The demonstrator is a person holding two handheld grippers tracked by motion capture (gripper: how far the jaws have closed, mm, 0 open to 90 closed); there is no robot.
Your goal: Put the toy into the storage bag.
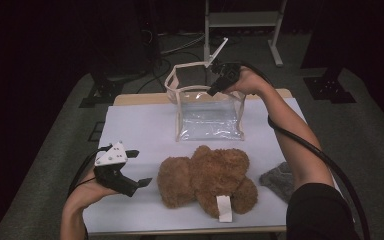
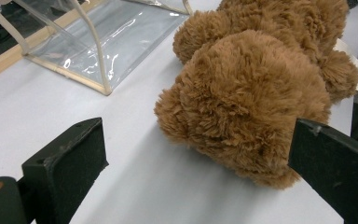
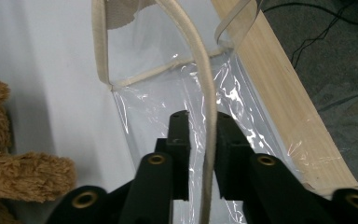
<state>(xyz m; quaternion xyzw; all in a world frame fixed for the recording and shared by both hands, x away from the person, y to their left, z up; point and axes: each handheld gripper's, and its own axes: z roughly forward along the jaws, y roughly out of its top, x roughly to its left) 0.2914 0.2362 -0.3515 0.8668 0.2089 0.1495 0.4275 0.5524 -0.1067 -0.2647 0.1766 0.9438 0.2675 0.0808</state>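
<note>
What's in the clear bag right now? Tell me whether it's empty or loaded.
Empty. The clear bag shows only the table through its transparent walls, and the teddy bear lies on the table outside it, in front of it.

Light falls from above onto the pale desk (image 1: 145, 130); the room around stays black. Glare streaks the clear bag (image 1: 207, 120). Close views look soft.

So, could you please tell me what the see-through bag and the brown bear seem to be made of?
The clear bag looks like glossy, soft plastic film, probably vinyl: you see through its walls, and they crease and glint. Its cream edging looks like matte fabric or cord, though I cannot tell which. The teddy bear seems to be shaggy synthetic plush with a matte, tufted pile; its white tag is likely cloth.
</note>
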